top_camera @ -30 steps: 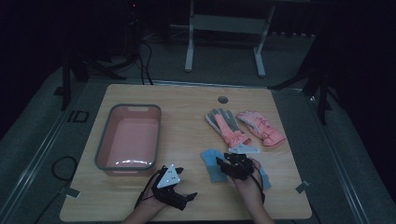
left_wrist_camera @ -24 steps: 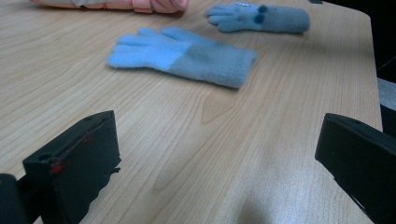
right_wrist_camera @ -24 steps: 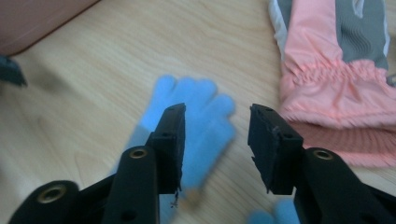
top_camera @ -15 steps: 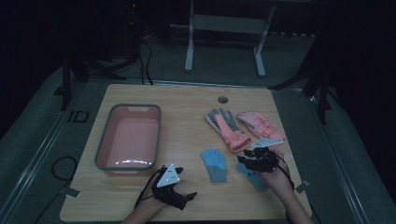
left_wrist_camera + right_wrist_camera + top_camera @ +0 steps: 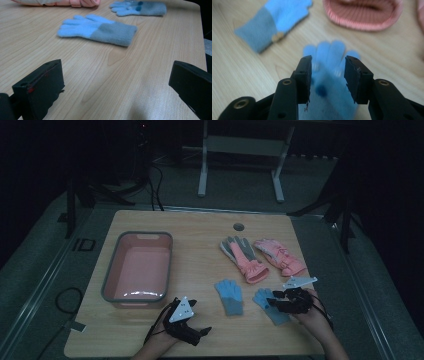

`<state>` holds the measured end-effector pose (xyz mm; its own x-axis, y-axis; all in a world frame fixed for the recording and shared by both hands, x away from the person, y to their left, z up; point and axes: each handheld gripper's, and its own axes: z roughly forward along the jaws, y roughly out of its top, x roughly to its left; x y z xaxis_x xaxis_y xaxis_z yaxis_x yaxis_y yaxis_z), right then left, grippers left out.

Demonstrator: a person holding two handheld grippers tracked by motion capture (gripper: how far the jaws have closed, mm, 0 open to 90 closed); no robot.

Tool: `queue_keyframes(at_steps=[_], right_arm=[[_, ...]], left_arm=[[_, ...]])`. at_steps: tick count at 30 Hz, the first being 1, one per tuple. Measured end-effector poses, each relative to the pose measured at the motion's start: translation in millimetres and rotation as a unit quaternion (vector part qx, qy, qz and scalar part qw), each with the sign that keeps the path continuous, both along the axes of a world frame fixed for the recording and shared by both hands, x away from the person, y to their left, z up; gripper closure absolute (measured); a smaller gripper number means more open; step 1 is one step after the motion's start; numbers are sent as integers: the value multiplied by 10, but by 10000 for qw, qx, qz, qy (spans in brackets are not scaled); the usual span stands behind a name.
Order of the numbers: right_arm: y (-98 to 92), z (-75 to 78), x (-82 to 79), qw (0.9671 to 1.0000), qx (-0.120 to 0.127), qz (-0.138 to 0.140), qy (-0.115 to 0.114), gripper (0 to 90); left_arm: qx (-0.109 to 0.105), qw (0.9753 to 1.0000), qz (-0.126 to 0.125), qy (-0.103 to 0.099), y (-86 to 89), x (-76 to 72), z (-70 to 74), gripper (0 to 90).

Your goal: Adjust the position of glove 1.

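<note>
**Soft blue glove under the right tongs**

The right tongs (image 5: 328, 75) stand directly over a blue glove (image 5: 332, 75), with the jaws partly open on both sides of its palm; nothing is held yet. This glove lies on the wooden table (image 5: 200, 227), near the front edge and just right of the second blue glove (image 5: 229, 295). I judge it very light, limp and fluffy, so it will fold and hang down when lifted. It is not slippery and not fragile. A good place to pinch is the middle of the palm or the thick grey cuff, taking both layers of the knit together.

The left tongs (image 5: 116, 82) rest low over bare wood with the jaws wide apart, holding nothing.

Behind the blue glove lie two pink gloves (image 5: 260, 257) with ribbed cuffs, thicker and padded. Far to its left stands a pink plastic tub (image 5: 111, 272) with a grey rim, smooth and stiff, empty inside.
</note>
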<state>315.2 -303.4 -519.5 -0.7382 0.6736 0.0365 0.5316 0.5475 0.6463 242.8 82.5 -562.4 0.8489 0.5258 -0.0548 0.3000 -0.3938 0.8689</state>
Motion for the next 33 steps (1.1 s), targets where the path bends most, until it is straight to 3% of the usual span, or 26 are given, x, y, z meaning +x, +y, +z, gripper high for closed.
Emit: queue_keyframes(at_steps=[6, 8, 10, 13, 14, 17, 18, 19, 21, 23, 25, 26, 27, 30, 33], right_arm=[[-7, -180, 26, 9997, -90, 15, 215, 585], [16, -206, -11, 9998, -206, 16, -8, 641], [34, -220, -47, 9998, -148, -93, -59, 773], [66, -243, -90, 9995, -83, -267, -156, 821], [147, -219, -139, 9972, -223, -664, -248, 853], [185, -102, -177, 9919, -168, -1205, -362, 860], [185, -102, -177, 9919, -168, -1205, -362, 860], [188, -30, -188, 9894, -99, -1377, -444, 860], [182, 150, -207, 9808, 61, -1849, -619, 860], [190, 274, -206, 9769, 114, -2018, -688, 860], [191, 349, -195, 9708, 162, -2286, -705, 860], [191, 365, -189, 9680, 161, -2399, -716, 861], [193, 372, -191, 9629, 207, -2586, -747, 860], [217, 326, -212, 9541, 346, -2900, -662, 860], [268, 232, -219, 9516, 318, -3002, -575, 860]], left_arm=[[0, 10000, -27, 15, -6, -4, 0, 0], [-5, 10000, -24, 20, -4, -2, -1, 0], [-6, 10000, -22, 43, -3, 3, 0, 0], [4, 10000, -10, 45, -5, 3, -1, 0], [13, 10000, -8, 38, -10, 1, -1, 0], [13, 10000, -14, 37, -8, 0, 0, 0], [13, 10000, -14, 37, -8, 0, 0, 0], [11, 10000, -23, 38, -6, 1, 0, 0], [-1, 10000, -29, 51, -6, 4, -1, 0], [-5, 10000, -25, 56, -4, 5, -1, 0], [-7, 10000, -13, 50, -3, 4, 0, 0], [-6, 10000, -9, 46, -3, 4, 0, 0], [-4, 10000, -6, 43, -3, 3, 0, 0], [0, 10000, -5, 40, -4, 2, 0, 0], [-10, 10000, -23, 24, -3, -1, 0, 0]])
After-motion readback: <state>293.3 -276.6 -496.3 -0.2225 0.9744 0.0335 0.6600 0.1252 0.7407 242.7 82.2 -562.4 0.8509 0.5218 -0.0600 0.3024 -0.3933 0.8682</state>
